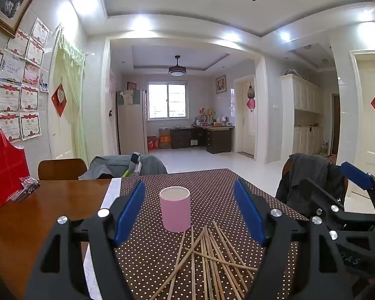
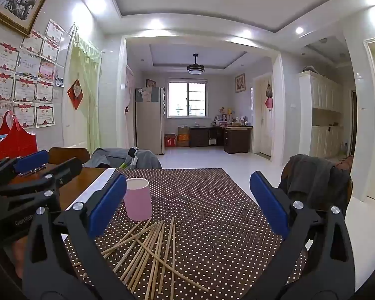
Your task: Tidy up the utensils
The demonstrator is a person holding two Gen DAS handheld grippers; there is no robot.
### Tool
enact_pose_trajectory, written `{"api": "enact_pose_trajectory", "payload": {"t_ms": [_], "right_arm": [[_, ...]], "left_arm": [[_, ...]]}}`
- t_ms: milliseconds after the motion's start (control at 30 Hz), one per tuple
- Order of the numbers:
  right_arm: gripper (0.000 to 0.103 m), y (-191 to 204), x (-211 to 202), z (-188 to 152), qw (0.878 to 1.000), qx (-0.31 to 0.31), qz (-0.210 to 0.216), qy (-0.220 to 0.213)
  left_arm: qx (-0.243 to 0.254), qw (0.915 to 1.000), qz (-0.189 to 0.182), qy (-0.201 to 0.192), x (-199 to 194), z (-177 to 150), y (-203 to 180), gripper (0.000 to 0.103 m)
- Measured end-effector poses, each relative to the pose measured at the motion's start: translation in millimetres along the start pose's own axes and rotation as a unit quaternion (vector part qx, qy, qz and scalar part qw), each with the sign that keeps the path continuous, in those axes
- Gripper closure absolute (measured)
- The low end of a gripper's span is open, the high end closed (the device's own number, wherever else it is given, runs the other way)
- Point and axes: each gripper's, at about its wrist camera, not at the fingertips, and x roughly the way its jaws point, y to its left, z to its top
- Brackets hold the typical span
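A pink cup (image 1: 175, 208) stands upright and empty on the dotted brown cloth (image 1: 212, 187). It also shows in the right wrist view (image 2: 138, 198). Several wooden chopsticks (image 1: 207, 257) lie in a loose crossed pile just in front of the cup, also seen in the right wrist view (image 2: 152, 250). My left gripper (image 1: 188, 197) is open and empty, hovering above the pile with the cup between its fingers in view. My right gripper (image 2: 187, 192) is open and empty, to the right of the cup and above the pile. The left gripper shows at the left edge of the right wrist view (image 2: 37, 165).
The cloth covers the right part of a wooden table (image 1: 50, 205). A red bag (image 1: 5, 172) and a small packet (image 1: 27, 187) sit at the table's left. Chairs draped with clothes stand at the far side (image 1: 127, 165) and the right (image 1: 312, 175).
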Motion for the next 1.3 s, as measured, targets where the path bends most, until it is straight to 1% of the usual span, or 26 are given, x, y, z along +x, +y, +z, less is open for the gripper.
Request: {"api": "enact_pose_trajectory", "payload": {"t_ms": [1033,1300], "right_arm": [[0.006,3.1,0.7,-1.3,1.000,0.004,0.000,0.006],[0.006,-2.5,2.0,-5.8,1.000,0.005,0.000,0.008]], "left_arm": [[0.001,1.0000,-0.001,0.006,0.0,0.1,-0.3,0.031],[0.001,1.0000,-0.001,0.007,-0.1,0.1,-0.4,0.031]]}}
